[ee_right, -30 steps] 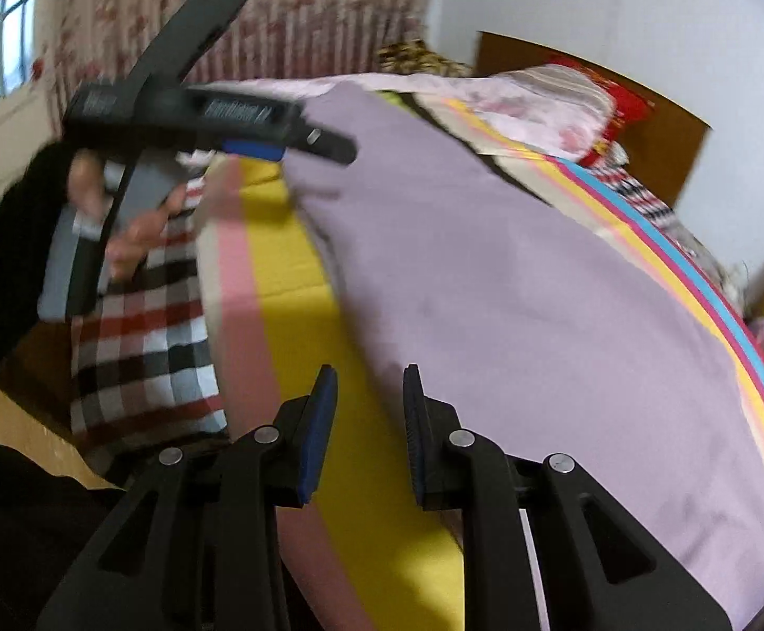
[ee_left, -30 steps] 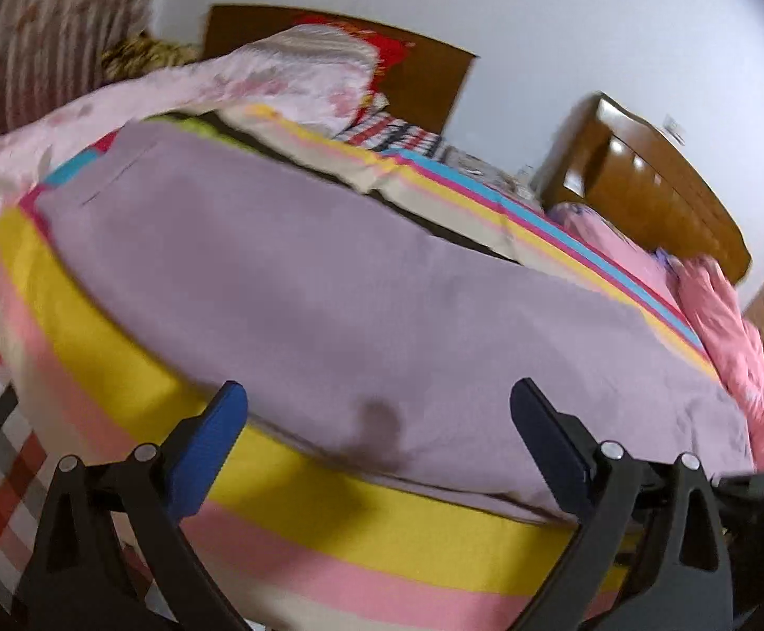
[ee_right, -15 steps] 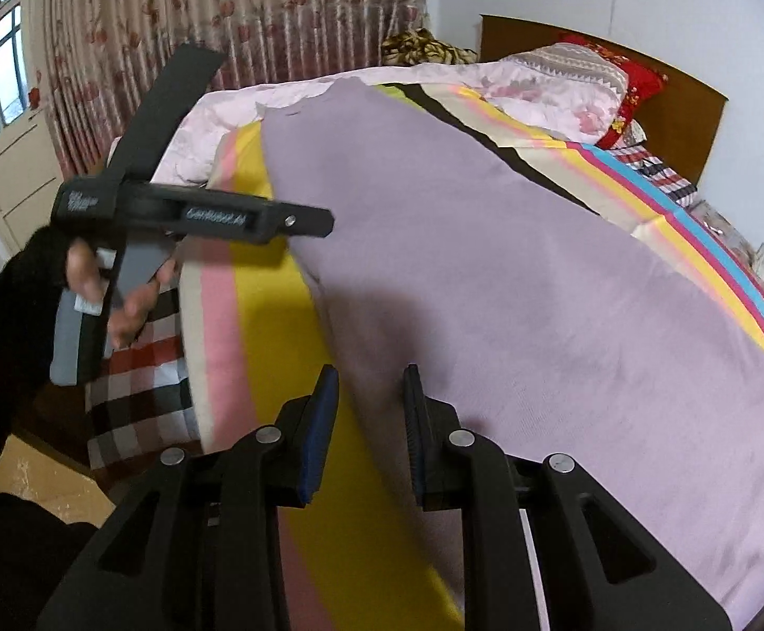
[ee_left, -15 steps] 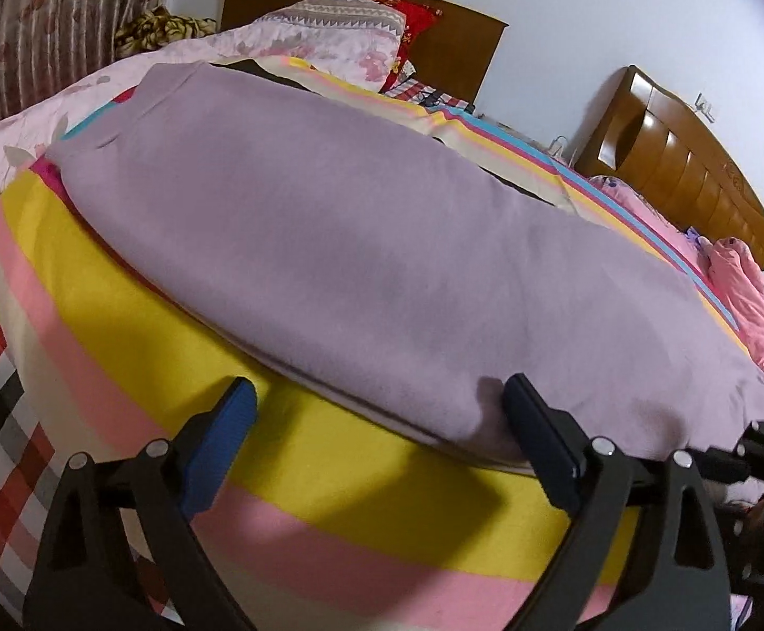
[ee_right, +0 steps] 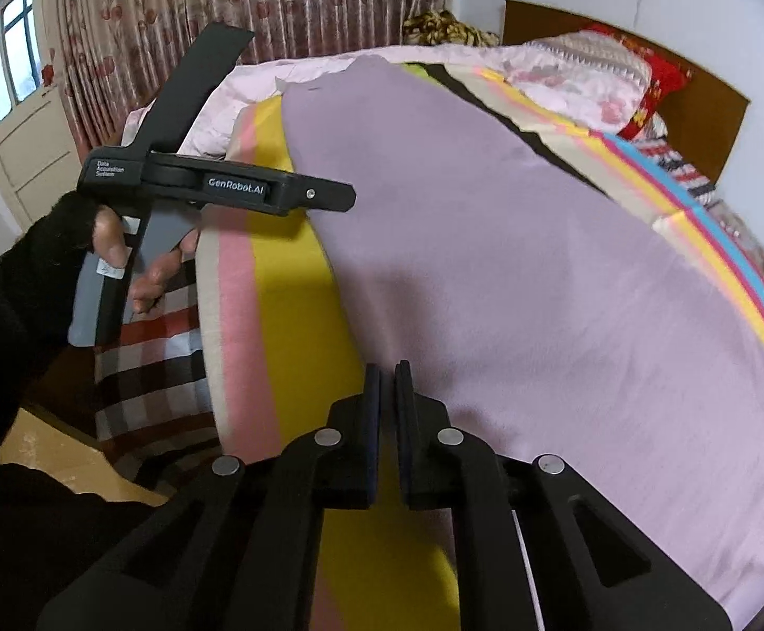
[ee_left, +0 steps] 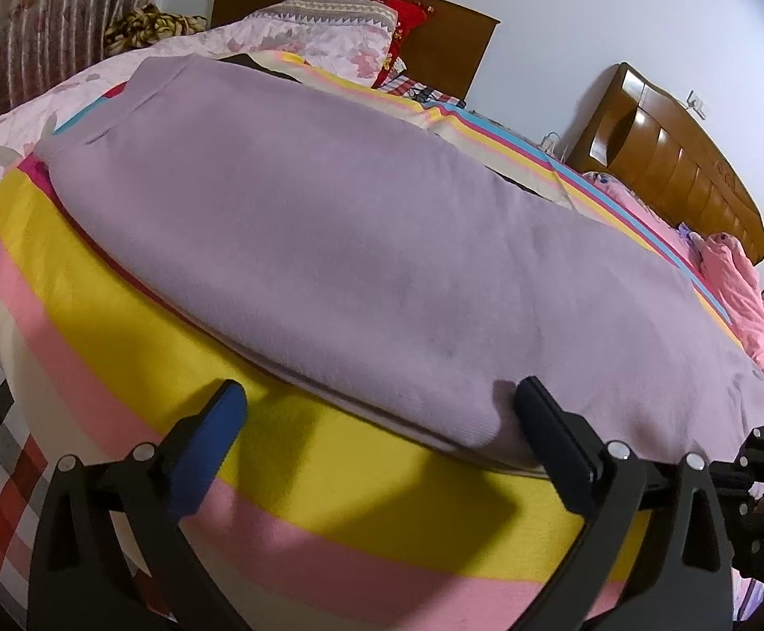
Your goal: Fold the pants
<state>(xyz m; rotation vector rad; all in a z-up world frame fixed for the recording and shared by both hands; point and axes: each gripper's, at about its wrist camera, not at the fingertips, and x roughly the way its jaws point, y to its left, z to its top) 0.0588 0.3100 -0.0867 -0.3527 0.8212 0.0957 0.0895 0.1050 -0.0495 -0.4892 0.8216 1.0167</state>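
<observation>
In your left wrist view, your left gripper (ee_left: 377,415) sits at six o'clock with its fingers spread wide, the blue-padded finger (ee_left: 208,436) over the yellow band of the striped blanket (ee_left: 119,347) and the other finger touching the near edge of the lilac pants (ee_left: 382,242). The pants lie flat across the blanket, running from ten o'clock to four o'clock, with a floral pillow (ee_left: 329,26) and a wooden headboard (ee_left: 450,47) beyond them at twelve, and a pink quilt (ee_left: 745,294) at three. In your right wrist view, your left hand (ee_right: 134,257) grips its tool at nine o'clock beside a checked sheet (ee_right: 140,368), with curtains (ee_right: 234,5) at eleven. Your right gripper (ee_right: 387,384) at six o'clock has its fingers pressed almost together at the pants' near edge; you cannot tell whether any cloth is pinched between them
</observation>
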